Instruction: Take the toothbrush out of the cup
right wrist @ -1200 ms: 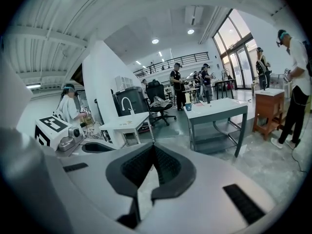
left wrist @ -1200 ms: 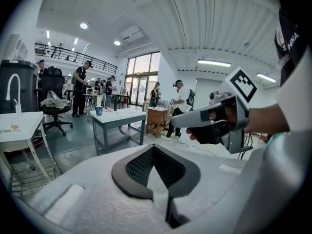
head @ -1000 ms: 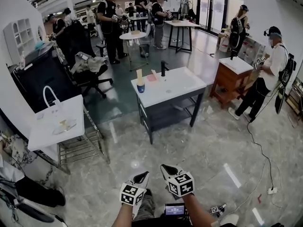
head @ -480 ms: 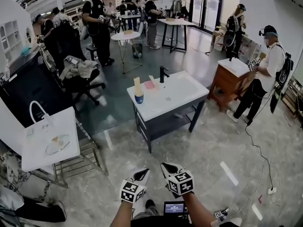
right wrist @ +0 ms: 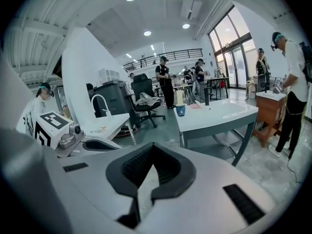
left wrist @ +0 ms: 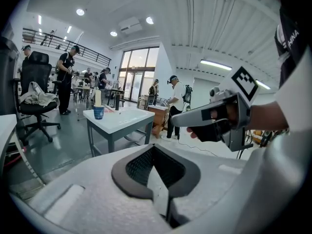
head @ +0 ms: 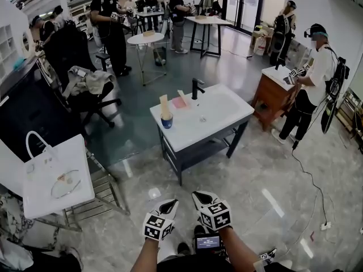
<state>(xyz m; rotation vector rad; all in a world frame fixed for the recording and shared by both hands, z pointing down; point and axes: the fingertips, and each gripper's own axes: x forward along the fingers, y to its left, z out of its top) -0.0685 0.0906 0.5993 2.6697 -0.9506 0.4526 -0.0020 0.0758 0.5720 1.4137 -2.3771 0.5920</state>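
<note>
A blue cup stands on the left end of the white sink table, some way ahead across the floor. A tall pale toothbrush sticks upright out of it. Both grippers hang low at the bottom of the head view, far short of the table. My left gripper and my right gripper are side by side, each shut with nothing between the pads. The cup shows small in the left gripper view, beyond the jaws. In the right gripper view the cup sits past the jaws.
A black faucet and a pink item are on the sink table. A white side table with a bag stands left, with an office chair behind it. A wooden cabinet and a person are at the right; a cable crosses the floor.
The sink table and cup have come nearer and lower in the head view as both grippers were carried forward together. Both stay shut and side by side.
</note>
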